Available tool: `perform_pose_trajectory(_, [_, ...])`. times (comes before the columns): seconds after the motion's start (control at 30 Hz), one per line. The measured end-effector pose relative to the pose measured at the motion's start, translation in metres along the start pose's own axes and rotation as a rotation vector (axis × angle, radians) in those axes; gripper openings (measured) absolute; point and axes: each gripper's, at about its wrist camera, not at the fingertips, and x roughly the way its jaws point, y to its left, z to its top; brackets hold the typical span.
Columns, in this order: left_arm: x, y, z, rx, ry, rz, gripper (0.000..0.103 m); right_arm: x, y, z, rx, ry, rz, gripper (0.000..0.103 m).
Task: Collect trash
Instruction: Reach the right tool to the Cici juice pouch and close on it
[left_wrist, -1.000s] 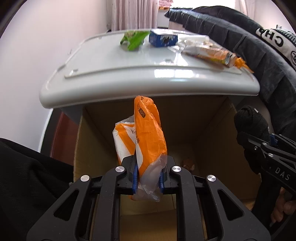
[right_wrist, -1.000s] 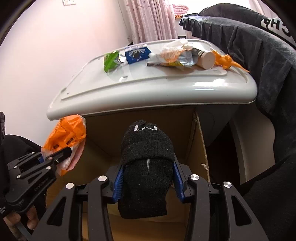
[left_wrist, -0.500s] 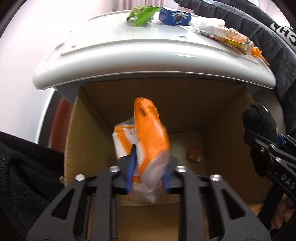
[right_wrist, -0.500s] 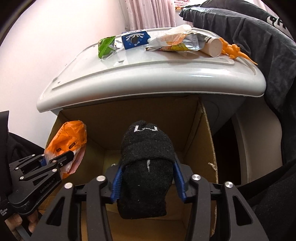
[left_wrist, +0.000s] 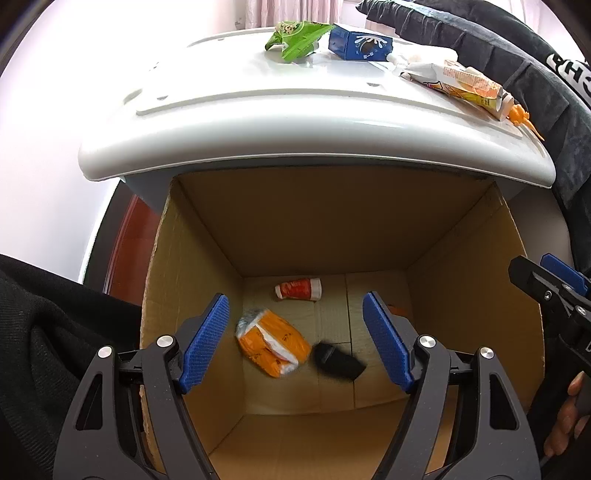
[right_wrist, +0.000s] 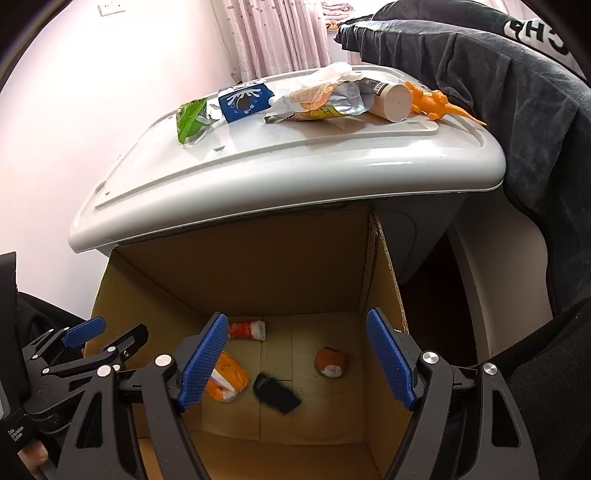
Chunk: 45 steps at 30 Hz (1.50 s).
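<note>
Both grippers hover over an open cardboard box (left_wrist: 192, 280) (right_wrist: 380, 266). My left gripper (left_wrist: 295, 332) is opening, nothing between its blue pads. My right gripper (right_wrist: 297, 354) is opening too, also empty. On the box floor lie the orange wrapper (left_wrist: 273, 345) (right_wrist: 227, 376) and the black sock (left_wrist: 338, 360) (right_wrist: 277, 397), beside a small red-and-white cup (left_wrist: 299, 289) (right_wrist: 248, 329) and an orange-white scrap (right_wrist: 330, 362). On the white lid (left_wrist: 258, 122) (right_wrist: 295, 162) behind the box lie a green wrapper (left_wrist: 297, 37) (right_wrist: 190, 118), a blue carton (left_wrist: 360, 45) (right_wrist: 245, 101), a foil pouch (left_wrist: 465, 83) (right_wrist: 325, 99) and an orange toy dinosaur (right_wrist: 439, 103).
A beige cup (right_wrist: 393, 100) lies by the pouch. Dark clothing (left_wrist: 517, 62) (right_wrist: 498, 92) is draped to the right of the lid. A pale wall (right_wrist: 92, 92) stands on the left. A person's fingers (left_wrist: 565, 417) hold the right gripper's handle.
Both grippers opened. The orange wrapper dropped from the left one and the black sock from the right one; both now lie on the box floor.
</note>
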Motion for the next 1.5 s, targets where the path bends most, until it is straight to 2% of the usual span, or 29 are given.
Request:
perform_pose_trajectory(0.2, [-0.004, 0.002, 0.001, -0.009, -0.011, -0.014, 0.073, -0.004, 0.001, 0.007, 0.005, 0.005, 0.034, 0.076])
perform_pose_trajectory(0.33, [-0.012, 0.003, 0.002, -0.015, -0.045, -0.03, 0.073, -0.01, 0.003, 0.029, -0.02, 0.001, 0.071, 0.076])
perform_pose_trajectory(0.47, [-0.016, -0.002, 0.001, 0.013, -0.069, -0.026, 0.073, -0.017, 0.007, 0.077, -0.139, -0.05, 0.049, 0.078])
perform_pose_trajectory(0.57, [-0.017, -0.008, 0.0, 0.039, -0.073, -0.024, 0.073, -0.017, 0.009, 0.116, -0.22, -0.051, 0.067, 0.079])
perform_pose_trajectory(0.73, [-0.017, -0.009, 0.0, 0.049, -0.078, -0.028, 0.073, 0.0, -0.002, 0.191, -0.246, 0.006, 0.172, 0.081])
perform_pose_trajectory(0.93, [-0.014, -0.004, 0.0, 0.029, -0.057, -0.039, 0.073, 0.047, 0.003, 0.241, -0.316, 0.153, 0.178, 0.082])
perform_pose_trajectory(1.1, [-0.013, 0.0, 0.003, 0.014, -0.056, -0.05, 0.073, 0.08, 0.015, 0.249, -0.401, 0.238, 0.142, 0.082])
perform_pose_trajectory(1.27, [-0.012, 0.001, 0.004, 0.013, -0.053, -0.057, 0.073, 0.112, 0.026, 0.245, -0.508, 0.306, 0.05, 0.082])
perform_pose_trajectory(1.43, [-0.01, 0.004, 0.005, -0.002, -0.04, -0.064, 0.073, 0.129, 0.023, 0.242, -0.528, 0.331, 0.004, 0.084])
perform_pose_trajectory(1.5, [-0.01, 0.006, 0.006, -0.011, -0.037, -0.067, 0.073, 0.139, 0.017, 0.237, -0.494, 0.372, 0.015, 0.078])
